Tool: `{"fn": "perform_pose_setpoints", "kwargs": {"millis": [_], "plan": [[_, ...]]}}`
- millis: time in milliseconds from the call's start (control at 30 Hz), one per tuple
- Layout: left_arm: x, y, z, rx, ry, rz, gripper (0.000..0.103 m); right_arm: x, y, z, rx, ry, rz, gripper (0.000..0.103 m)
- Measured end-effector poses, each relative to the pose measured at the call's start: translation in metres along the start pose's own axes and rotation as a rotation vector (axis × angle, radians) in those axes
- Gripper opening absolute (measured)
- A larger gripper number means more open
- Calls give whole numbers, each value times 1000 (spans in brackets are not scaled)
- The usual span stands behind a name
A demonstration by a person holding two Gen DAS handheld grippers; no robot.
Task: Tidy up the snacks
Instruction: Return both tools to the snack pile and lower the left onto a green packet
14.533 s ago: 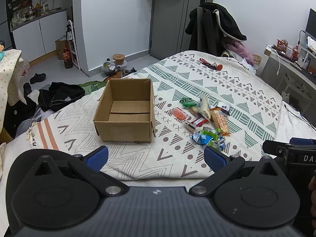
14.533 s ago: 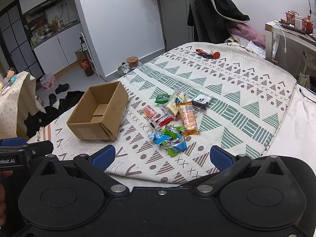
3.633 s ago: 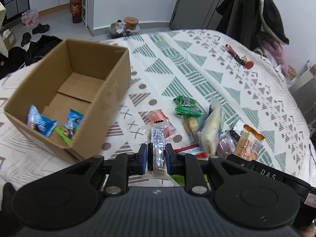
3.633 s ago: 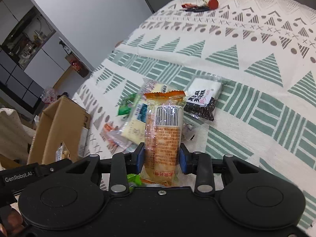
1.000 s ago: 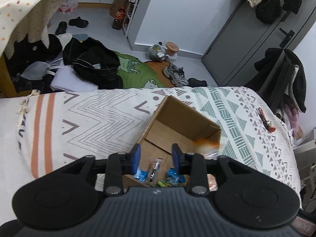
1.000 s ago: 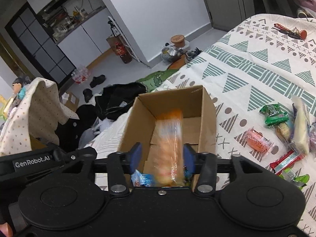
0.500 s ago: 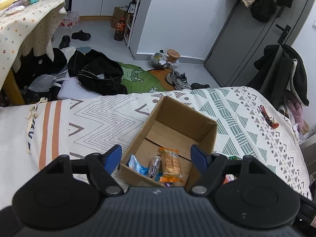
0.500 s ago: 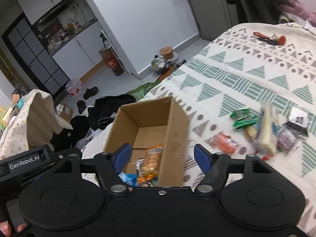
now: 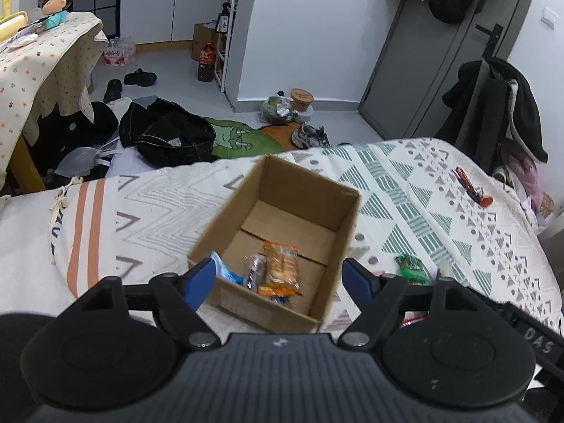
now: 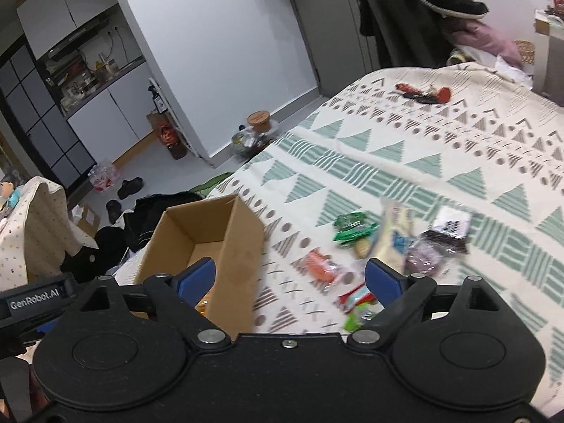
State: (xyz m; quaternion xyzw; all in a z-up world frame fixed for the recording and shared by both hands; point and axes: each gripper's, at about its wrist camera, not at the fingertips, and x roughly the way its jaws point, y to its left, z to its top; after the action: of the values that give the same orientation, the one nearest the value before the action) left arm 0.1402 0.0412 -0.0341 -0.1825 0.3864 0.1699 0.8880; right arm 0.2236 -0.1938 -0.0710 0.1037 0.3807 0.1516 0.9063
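An open cardboard box [image 9: 292, 197] stands on the patterned bedspread. Inside it lie an orange biscuit pack [image 9: 281, 269], a dark wrapped bar [image 9: 255, 272] and a blue packet [image 9: 225, 270]. My left gripper [image 9: 278, 278] hangs open above the box's near end, holding nothing. In the right wrist view the box [image 10: 239, 246] is at lower left, and the loose snacks lie to its right: green packets [image 10: 352, 227], a pale long pack [image 10: 393, 236], a dark bag [image 10: 442, 238], an orange-red packet [image 10: 319, 264]. My right gripper [image 10: 289, 278] is open and empty between box and snacks.
The bedspread [image 10: 458, 148] stretches far right with a red-and-black item [image 10: 423, 95] near its far edge. Left of the bed the floor holds dark clothes [image 9: 169, 137], shoes [image 9: 135, 79] and a cloth-covered table [image 9: 38, 67]. A chair draped with a coat [image 9: 493, 105] stands by the door.
Both grippers have let go of their snacks, which now lie in the box. The right gripper has swung right toward the loose snacks; the left has backed off slightly.
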Motion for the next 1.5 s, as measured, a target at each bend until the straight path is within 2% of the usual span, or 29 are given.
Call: {"fn": "perform_pose_setpoints", "kwargs": {"millis": [67,233,467,633,733,867,1033,1200,1333,1500], "plan": [[-5,-11,-4,12,2,-3,78,-9,-11,2,2,-13,-8,98],[-18,-33,-15,31,-26,-34,78,-28,-44,3,8,-48,-22,100],[-16,-60,-33,78,0,-40,78,-34,-85,-3,26,-57,-76,100],[-14,-79,-48,100,-4,-58,81,-36,-116,-12,92,-68,-63,100],[-14,-86,-56,103,-31,-60,81,-34,-131,-15,158,-63,-22,100],[-7,-96,-65,109,-29,-52,81,-31,-142,-18,196,-67,-10,100],[8,-109,-75,112,-3,-48,80,-20,-145,-21,195,-29,-3,100],[27,-127,-86,115,33,-55,78,-12,-159,-21,258,-10,12,100],[46,-138,-94,113,66,-59,71,-5,-166,-22,286,1,42,97],[67,-147,-101,100,102,-44,62,10,-174,-19,308,26,56,85]]}}
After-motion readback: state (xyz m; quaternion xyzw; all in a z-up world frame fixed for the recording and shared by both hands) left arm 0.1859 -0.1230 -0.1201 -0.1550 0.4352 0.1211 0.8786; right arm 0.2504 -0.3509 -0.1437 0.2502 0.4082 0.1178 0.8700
